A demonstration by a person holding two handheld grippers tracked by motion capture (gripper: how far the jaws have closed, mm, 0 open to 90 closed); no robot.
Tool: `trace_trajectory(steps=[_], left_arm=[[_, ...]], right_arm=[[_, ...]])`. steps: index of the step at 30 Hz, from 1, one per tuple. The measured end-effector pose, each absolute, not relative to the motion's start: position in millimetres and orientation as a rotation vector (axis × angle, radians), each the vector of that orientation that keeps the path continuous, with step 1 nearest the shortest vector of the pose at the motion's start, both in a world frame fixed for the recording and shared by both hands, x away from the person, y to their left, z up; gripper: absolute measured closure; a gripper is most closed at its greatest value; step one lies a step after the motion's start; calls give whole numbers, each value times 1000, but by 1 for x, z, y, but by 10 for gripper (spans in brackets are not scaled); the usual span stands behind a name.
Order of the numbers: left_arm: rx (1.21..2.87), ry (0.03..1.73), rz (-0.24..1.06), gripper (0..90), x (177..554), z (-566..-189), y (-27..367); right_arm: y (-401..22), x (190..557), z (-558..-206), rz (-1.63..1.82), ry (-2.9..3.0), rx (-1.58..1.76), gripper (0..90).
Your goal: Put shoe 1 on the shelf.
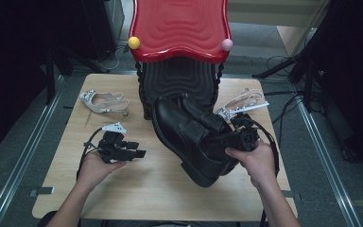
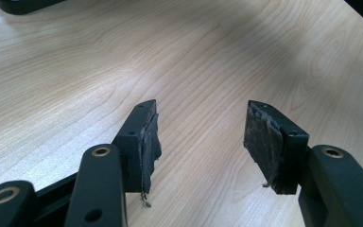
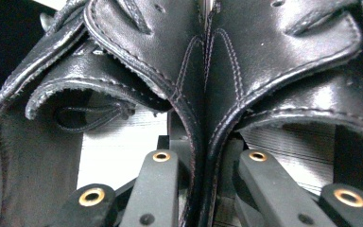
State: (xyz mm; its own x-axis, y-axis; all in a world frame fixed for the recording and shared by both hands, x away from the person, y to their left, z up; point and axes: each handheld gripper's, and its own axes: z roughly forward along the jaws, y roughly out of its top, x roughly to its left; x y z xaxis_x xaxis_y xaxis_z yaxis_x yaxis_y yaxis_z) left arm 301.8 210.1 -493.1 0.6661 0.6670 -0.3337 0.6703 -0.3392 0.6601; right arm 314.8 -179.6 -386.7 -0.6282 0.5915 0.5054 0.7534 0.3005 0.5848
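A pair of black leather shoes point(image 1: 189, 137) hangs tilted above the wooden table point(image 1: 146, 189), heels toward the front edge. My right gripper point(image 1: 238, 137) holds them from the right. In the right gripper view its jaws point(image 3: 203, 165) pinch the two inner walls of the shoes point(image 3: 264, 56) together, so it is shut on the pair. My left gripper point(image 1: 134, 150) rests low over the table at the left, pointing right. In the left gripper view it point(image 2: 201, 137) stands open over bare wood point(image 2: 75, 71), and its worn pads point(image 2: 260, 137) hold nothing.
A shoe stand with a wavy red top point(image 1: 179, 26) and a black lower shelf point(image 1: 179, 80) stands at the table's far edge. One white sandal point(image 1: 101, 101) lies at the back left, another point(image 1: 243, 101) at the back right, just behind the lifted shoes.
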Motion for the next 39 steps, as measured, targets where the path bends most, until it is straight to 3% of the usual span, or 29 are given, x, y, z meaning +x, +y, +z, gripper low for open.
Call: trace_trajectory(steps=[16,39], left_arm=[[2064,1019,-19,457,304,-495,210],[2070,998,-30,458,304,-495,208]], right_arm=[[-125,387,-364,-1505,-2365,-1661,833],[-55,434,-374,-1558,-2197,-2072,828]])
